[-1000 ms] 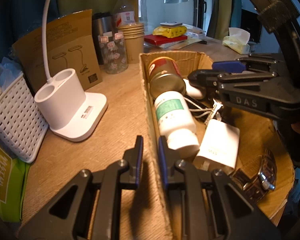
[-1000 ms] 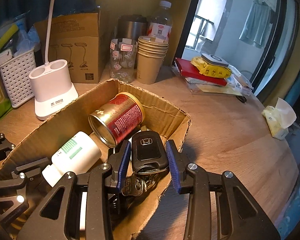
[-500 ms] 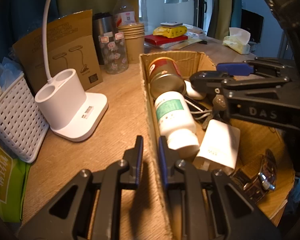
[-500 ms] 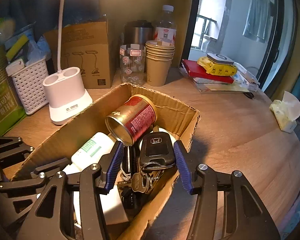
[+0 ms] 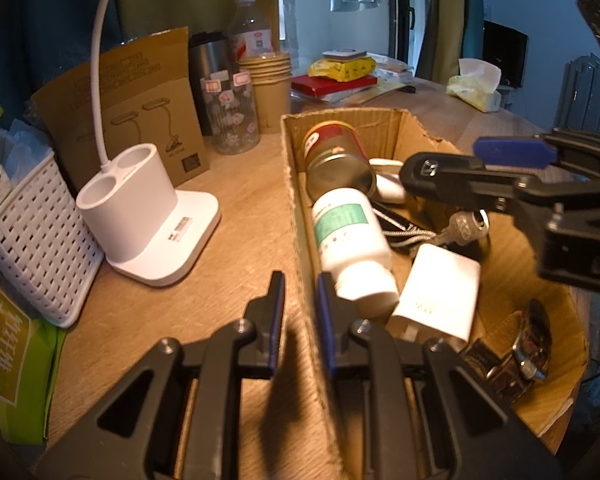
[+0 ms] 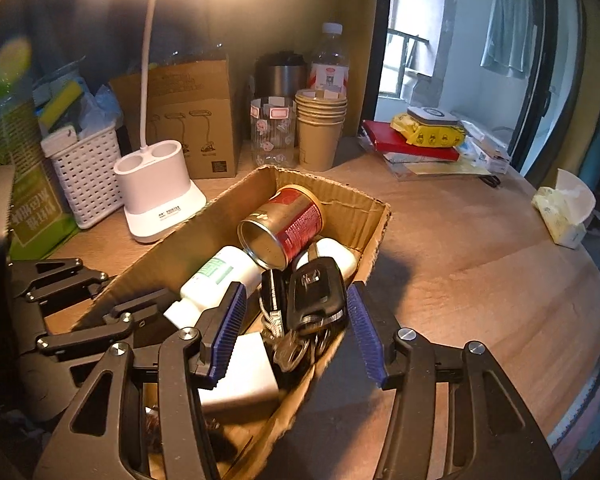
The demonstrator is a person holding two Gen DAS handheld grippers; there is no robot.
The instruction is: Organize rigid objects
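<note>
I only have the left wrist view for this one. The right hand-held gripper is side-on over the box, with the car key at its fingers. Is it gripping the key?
Observer: No. In the right wrist view the right hand-held gripper has its jaws opening. The car key rests between them inside the box, with a clear gap to one pad.
Reviewer: Is the desk lamp on? I see only its stalk and base.
Observer: Yes. The lamp has its head glowing brightly at the top of the right wrist view.
</note>
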